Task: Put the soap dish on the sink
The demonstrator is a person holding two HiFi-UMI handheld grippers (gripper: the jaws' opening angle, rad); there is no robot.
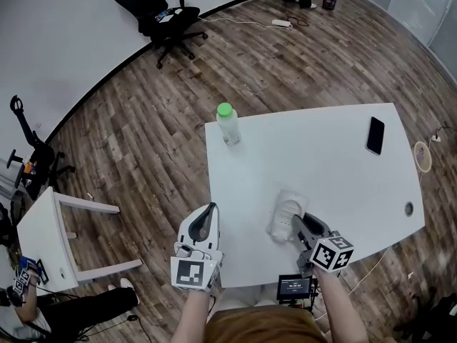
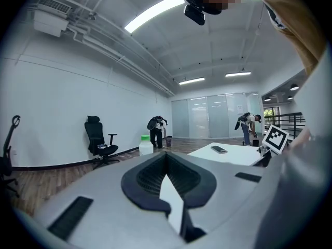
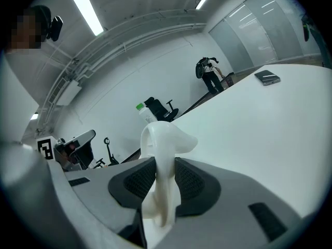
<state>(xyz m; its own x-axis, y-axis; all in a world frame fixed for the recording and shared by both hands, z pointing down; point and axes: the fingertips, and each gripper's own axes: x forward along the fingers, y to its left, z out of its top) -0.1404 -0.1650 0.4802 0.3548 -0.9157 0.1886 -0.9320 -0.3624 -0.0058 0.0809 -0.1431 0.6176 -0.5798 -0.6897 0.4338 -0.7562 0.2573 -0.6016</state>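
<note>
- The white table (image 1: 335,156) filled the middle of the scene, on a wood floor.
- A black office chair (image 1: 161,9) stood far off to the left.
- The left gripper (image 1: 209,211) hung just off the table's near-left edge, with its jaws closed together on nothing.
- The right gripper (image 1: 297,221) sat over the table's near edge, with its jaws clamped on the soap dish (image 1: 284,211).
- The white soap dish stood on edge between the pads, at the near part of the table.
- A green-capped bottle (image 1: 228,123) stood at the far-left corner.
- A dark phone (image 1: 375,135) lay far right.
</note>
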